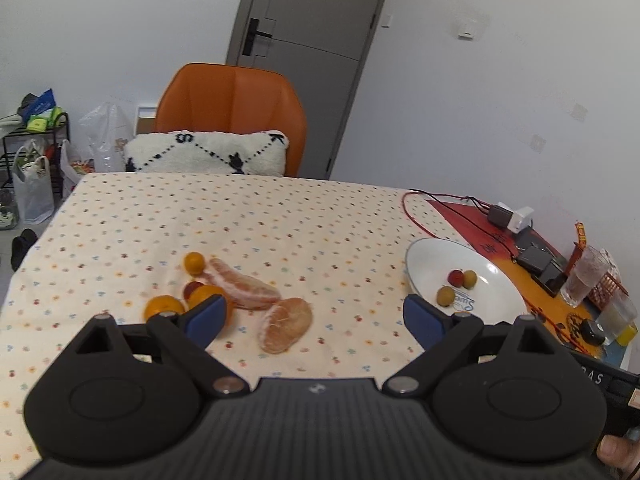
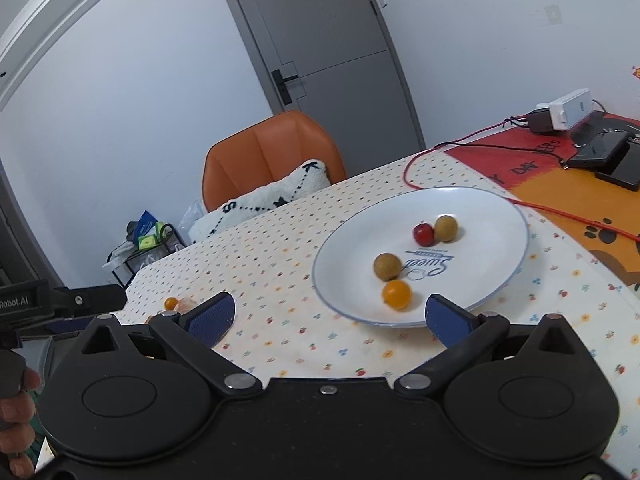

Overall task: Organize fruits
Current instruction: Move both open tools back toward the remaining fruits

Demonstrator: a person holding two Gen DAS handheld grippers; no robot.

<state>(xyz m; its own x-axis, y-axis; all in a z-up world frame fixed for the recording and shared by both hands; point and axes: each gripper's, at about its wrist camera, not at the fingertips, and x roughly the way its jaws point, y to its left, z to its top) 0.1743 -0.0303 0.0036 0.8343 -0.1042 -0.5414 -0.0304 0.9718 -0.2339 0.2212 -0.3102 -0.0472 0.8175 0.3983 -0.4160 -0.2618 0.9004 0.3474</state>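
On the dotted tablecloth lie two peeled pomelo segments [image 1: 244, 286] [image 1: 286, 324], a small orange [image 1: 194, 263], two larger oranges [image 1: 162, 308] and a red fruit [image 1: 192, 289]. My left gripper [image 1: 316, 320] is open just short of them, with nothing between its pads. The white plate [image 2: 500, 216] holds a red fruit [image 2: 423, 233], two brownish-green fruits [image 2: 446, 228] [image 2: 387, 266] and a small orange fruit [image 2: 396, 294]. My right gripper [image 2: 330, 316] stands open at the plate's near rim, empty, and the orange fruit lies just beyond its fingertips. The plate [image 1: 424, 252] also shows at the right in the left wrist view.
An orange chair [image 1: 232, 108] with a white pillow [image 1: 208, 152] stands at the table's far edge. To the right, a red-orange mat [image 2: 560, 184] carries a red cable [image 2: 560, 212], a power strip [image 2: 572, 108], black devices [image 2: 600, 148] and drinking glasses [image 1: 580, 276]. A hand [image 2: 16, 420] shows bottom left.
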